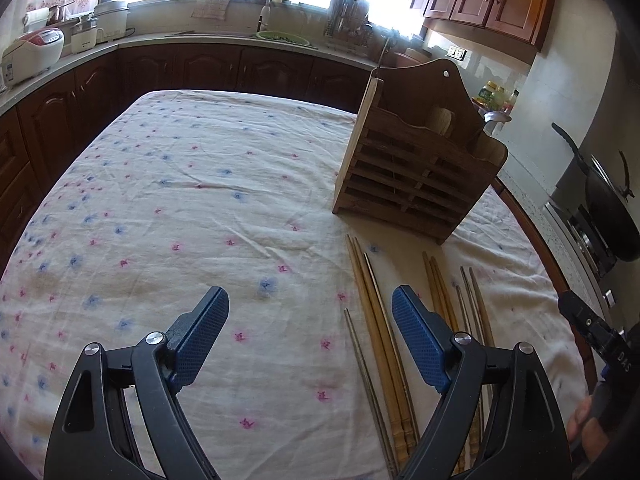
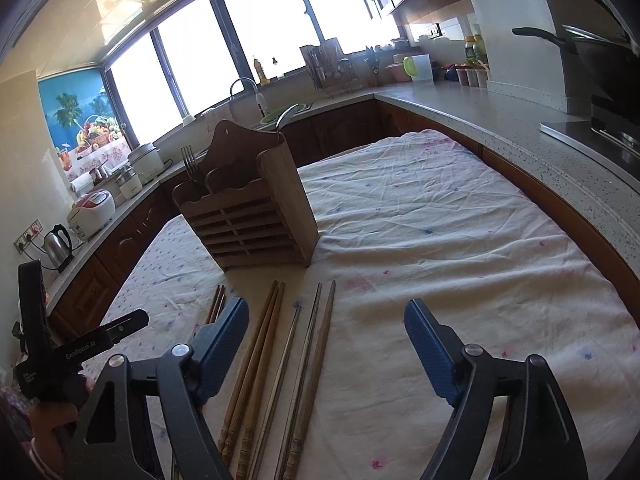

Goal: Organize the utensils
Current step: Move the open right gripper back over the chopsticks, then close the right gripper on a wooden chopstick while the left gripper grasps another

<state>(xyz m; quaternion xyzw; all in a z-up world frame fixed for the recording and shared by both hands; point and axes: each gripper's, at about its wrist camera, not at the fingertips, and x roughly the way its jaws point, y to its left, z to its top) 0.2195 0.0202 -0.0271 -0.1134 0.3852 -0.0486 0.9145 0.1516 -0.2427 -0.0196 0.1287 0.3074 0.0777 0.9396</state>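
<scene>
Both grippers hang over a floral tablecloth (image 1: pixel 180 184), fingers spread and grasping nothing. The left gripper (image 1: pixel 310 320) has bare cloth between its blue pads (image 1: pixel 202 344); the chopsticks (image 1: pixel 376 320) lie side by side on the cloth, some just inside its right finger, others passing under and beyond it. The right gripper (image 2: pixel 326 332) straddles several chopsticks (image 2: pixel 264 344), which lie nearer its left finger (image 2: pixel 220 340). A wooden utensil holder (image 2: pixel 248 216) stands upright just past the chopstick tips, a fork (image 2: pixel 190 164) in one compartment.
</scene>
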